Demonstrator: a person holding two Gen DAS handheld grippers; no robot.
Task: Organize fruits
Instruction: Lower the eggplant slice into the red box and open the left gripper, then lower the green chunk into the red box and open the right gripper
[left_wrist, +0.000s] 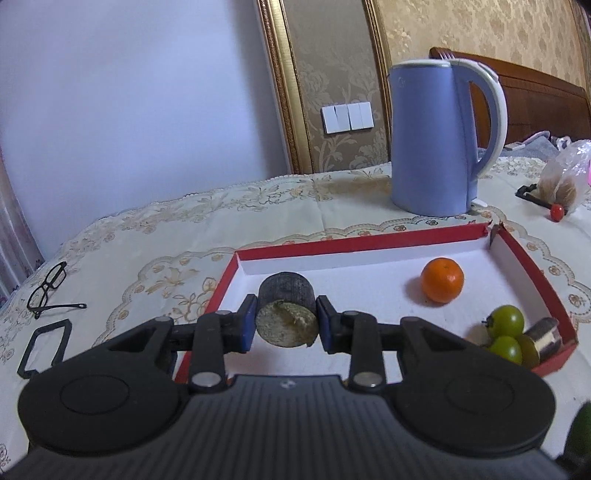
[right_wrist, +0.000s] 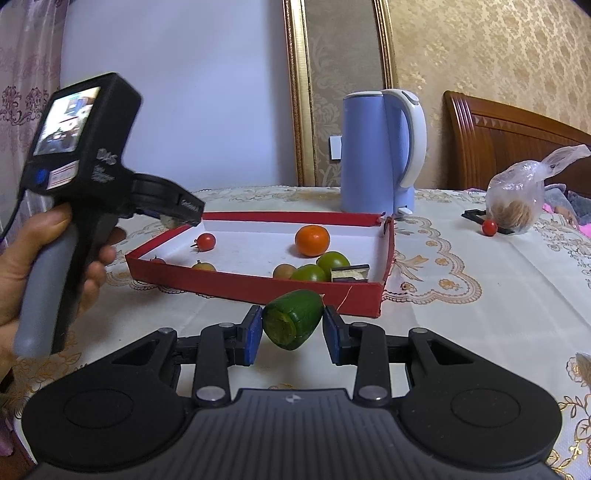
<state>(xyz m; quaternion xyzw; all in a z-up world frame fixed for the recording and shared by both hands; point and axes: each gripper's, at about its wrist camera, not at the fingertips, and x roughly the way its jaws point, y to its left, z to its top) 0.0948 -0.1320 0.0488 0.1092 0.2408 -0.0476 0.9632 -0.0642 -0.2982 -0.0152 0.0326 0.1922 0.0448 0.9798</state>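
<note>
My left claw is closed on a short dark cylinder piece with a pale green-brown cut face; both blue pads press its sides, and I hold it above the near left corner of the shallow red cardboard tray with white inside. Ahead of this claw and to its right, a round orange mandarin lies on the tray floor. Farther right, in the near right corner, two green round tomatoes sit together beside a small layered dark-and-white block. My right claw is outside the tray, just before its near red wall, and it grips a short green cucumber-like piece with a cut end between its blue pads; the piece is tilted, the cut end toward me. From this claw I also see one small red cherry tomato in the tray, ahead and to the left. Behind the tray stands a light blue electric kettle with white handle. Far right of the right claw, a clear plastic bag with brown content lies on the embroidered cream tablecloth, another red cherry tomato touching it. Left of my left claw, black-framed glasses rest on the cloth.
</note>
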